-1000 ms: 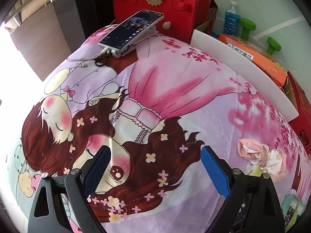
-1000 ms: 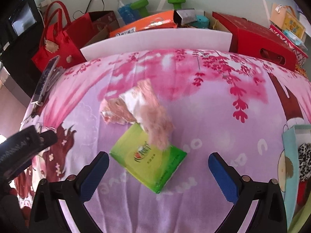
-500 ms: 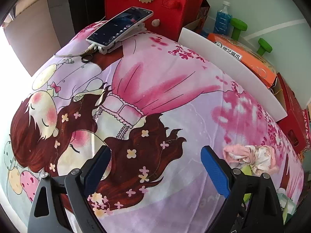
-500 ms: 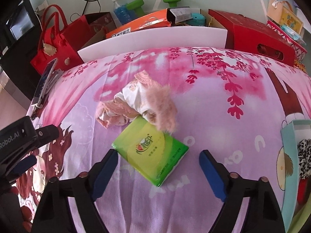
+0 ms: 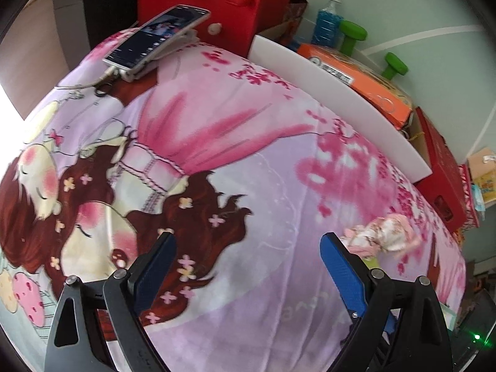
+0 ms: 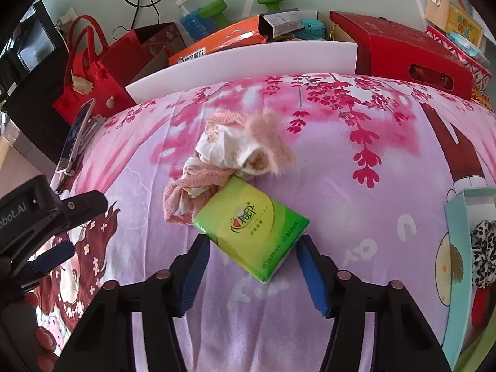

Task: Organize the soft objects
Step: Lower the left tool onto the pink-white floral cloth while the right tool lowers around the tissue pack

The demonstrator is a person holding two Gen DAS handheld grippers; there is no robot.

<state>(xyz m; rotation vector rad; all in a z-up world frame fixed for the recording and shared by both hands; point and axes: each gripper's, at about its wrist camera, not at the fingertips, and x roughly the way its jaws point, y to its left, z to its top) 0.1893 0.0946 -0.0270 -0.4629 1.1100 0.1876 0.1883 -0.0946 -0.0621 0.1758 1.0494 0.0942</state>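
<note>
right gripper [image 6: 252, 248] nearer, jaws narrowing astride, not yet pinching, green plastic-wrapped tissue pack [image 6: 252, 231] | long axis running far-left to near-right | left gripper [image 5: 248, 254] hovering with jaws wide and empty

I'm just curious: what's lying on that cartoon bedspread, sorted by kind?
Green tissue pack: 1
Pile of pink and cream socks: 1
Phone on a clip stand: 1
Light blue paper bag: 1
Total: 4
</note>
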